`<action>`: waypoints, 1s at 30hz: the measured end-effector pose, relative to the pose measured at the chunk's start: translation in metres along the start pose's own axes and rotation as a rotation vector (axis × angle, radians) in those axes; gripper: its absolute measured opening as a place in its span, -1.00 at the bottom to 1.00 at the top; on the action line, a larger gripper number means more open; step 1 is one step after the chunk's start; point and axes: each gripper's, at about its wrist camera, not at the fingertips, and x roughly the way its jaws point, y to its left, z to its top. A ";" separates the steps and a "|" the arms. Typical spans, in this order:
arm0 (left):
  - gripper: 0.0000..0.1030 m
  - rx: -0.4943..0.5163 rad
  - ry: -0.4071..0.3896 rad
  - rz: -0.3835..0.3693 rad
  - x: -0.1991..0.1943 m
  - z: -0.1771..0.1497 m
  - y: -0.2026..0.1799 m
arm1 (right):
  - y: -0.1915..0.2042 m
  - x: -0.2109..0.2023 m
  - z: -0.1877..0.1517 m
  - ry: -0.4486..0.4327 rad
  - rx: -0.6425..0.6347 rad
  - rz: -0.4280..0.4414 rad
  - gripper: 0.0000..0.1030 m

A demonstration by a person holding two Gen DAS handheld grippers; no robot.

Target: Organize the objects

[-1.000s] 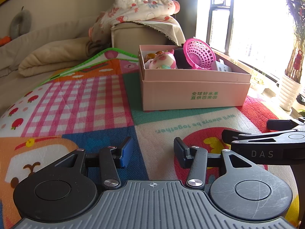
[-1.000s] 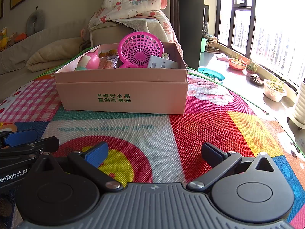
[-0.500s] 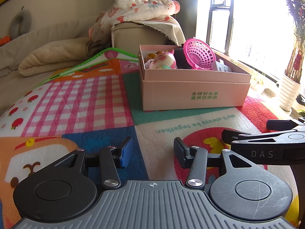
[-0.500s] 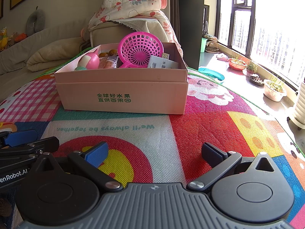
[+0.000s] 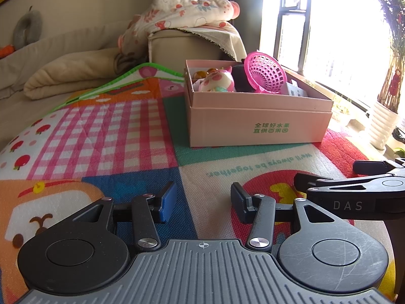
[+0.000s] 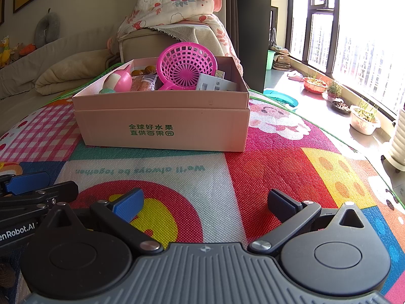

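A pink cardboard box [image 5: 258,124] [image 6: 162,126] with green print stands on the colourful play mat [image 5: 101,131] [image 6: 278,157]. Inside it lie a pink plastic basket [image 5: 265,76] [image 6: 186,69], a pink-and-white pig toy [image 5: 219,82] [image 6: 119,82], a white card [image 6: 215,84] and other small items. My left gripper [image 5: 202,202] hovers low over the mat, short of the box, open with nothing between its fingers. My right gripper [image 6: 205,202] also stands open and empty, its jaws wider apart. Each gripper shows at the edge of the other's view.
A beige sofa with a folded quilt [image 5: 68,76] and a floral blanket [image 6: 177,7] stands behind the box. Plant pots [image 6: 364,121] line the window sill at the right, and a white ribbed vase [image 5: 383,124] sits by the mat's edge.
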 end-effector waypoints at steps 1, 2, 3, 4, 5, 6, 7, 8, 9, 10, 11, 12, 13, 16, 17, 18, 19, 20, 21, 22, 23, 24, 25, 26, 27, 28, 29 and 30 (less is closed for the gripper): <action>0.01 0.006 0.000 0.005 0.000 0.000 -0.001 | 0.000 0.000 0.000 0.000 0.000 0.000 1.00; 0.01 0.010 0.000 0.007 0.000 0.000 -0.001 | 0.000 0.000 0.000 0.000 0.000 0.000 1.00; 0.01 0.008 0.000 0.006 0.000 0.000 0.000 | 0.000 0.000 0.000 0.000 0.000 0.000 1.00; 0.01 0.007 0.000 0.005 0.000 0.000 0.000 | 0.000 0.000 0.000 0.000 0.000 0.000 1.00; 0.01 0.006 0.000 0.005 0.000 0.000 0.000 | 0.000 0.000 0.000 0.000 0.000 0.000 1.00; 0.01 0.007 0.000 0.006 0.000 0.000 0.000 | 0.000 0.000 0.000 0.000 0.000 0.000 1.00; 0.01 0.008 0.000 0.006 0.000 0.000 0.000 | 0.000 0.000 0.000 0.000 0.000 0.000 1.00; 0.01 0.007 0.000 0.005 0.000 0.000 0.000 | 0.000 0.000 0.000 0.000 0.000 0.000 1.00; 0.01 0.007 0.000 0.005 0.000 0.000 0.000 | 0.000 0.000 0.000 0.000 0.000 0.000 1.00; 0.01 0.007 0.000 0.006 0.000 0.000 0.000 | 0.000 0.000 0.000 0.000 0.000 0.000 1.00; 0.01 0.007 0.000 0.005 0.000 0.000 0.000 | 0.000 -0.001 0.000 0.000 0.000 0.000 1.00; 0.01 0.007 0.000 0.005 0.000 0.000 0.000 | 0.000 -0.001 0.000 0.000 0.000 0.000 1.00; 0.01 0.007 0.000 0.005 0.000 0.000 0.000 | 0.000 -0.001 0.000 0.000 -0.001 -0.001 1.00; 0.01 0.006 0.000 0.005 0.000 0.000 0.000 | 0.000 -0.001 0.000 0.000 -0.001 -0.001 1.00; 0.01 0.006 0.000 0.005 0.000 0.000 0.000 | 0.000 -0.001 0.000 0.000 -0.001 -0.001 1.00; 0.01 0.007 0.000 0.005 0.000 0.000 0.000 | 0.000 -0.001 0.000 0.000 -0.001 -0.001 1.00; 0.01 0.007 0.000 0.006 0.000 0.000 0.000 | 0.000 -0.001 0.000 0.000 -0.001 -0.001 1.00; 0.01 0.007 0.000 0.006 0.000 -0.001 0.000 | 0.000 -0.001 0.000 0.000 -0.001 -0.001 1.00; 0.01 0.006 0.000 0.005 0.000 0.000 0.000 | 0.000 -0.001 0.000 0.000 -0.001 -0.001 1.00; 0.01 0.007 0.000 0.005 0.000 0.000 0.000 | 0.000 -0.001 0.000 0.000 -0.001 -0.001 1.00; 0.01 0.007 0.000 0.006 0.000 -0.001 0.000 | 0.000 -0.001 0.000 0.000 -0.001 -0.001 1.00; 0.01 0.007 0.000 0.006 0.000 -0.001 0.000 | 0.000 -0.001 0.000 0.000 -0.001 -0.001 1.00; 0.01 0.006 0.000 0.005 0.000 0.000 0.000 | 0.000 -0.001 0.000 0.000 -0.001 -0.001 1.00; 0.01 0.006 0.000 0.005 0.000 0.000 0.000 | 0.000 -0.001 0.000 0.000 -0.001 -0.001 1.00; 0.01 0.006 0.000 0.006 0.000 0.000 0.000 | 0.000 -0.001 0.000 0.000 -0.001 -0.001 1.00; 0.01 0.008 0.000 0.006 0.000 0.000 0.000 | 0.000 -0.001 0.000 0.000 -0.001 -0.001 1.00; 0.01 0.008 0.000 0.007 0.000 -0.001 0.000 | 0.000 -0.001 0.000 0.000 -0.001 -0.001 1.00; 0.01 0.007 0.000 0.006 0.000 -0.001 0.000 | 0.000 -0.001 0.000 0.000 -0.001 -0.001 1.00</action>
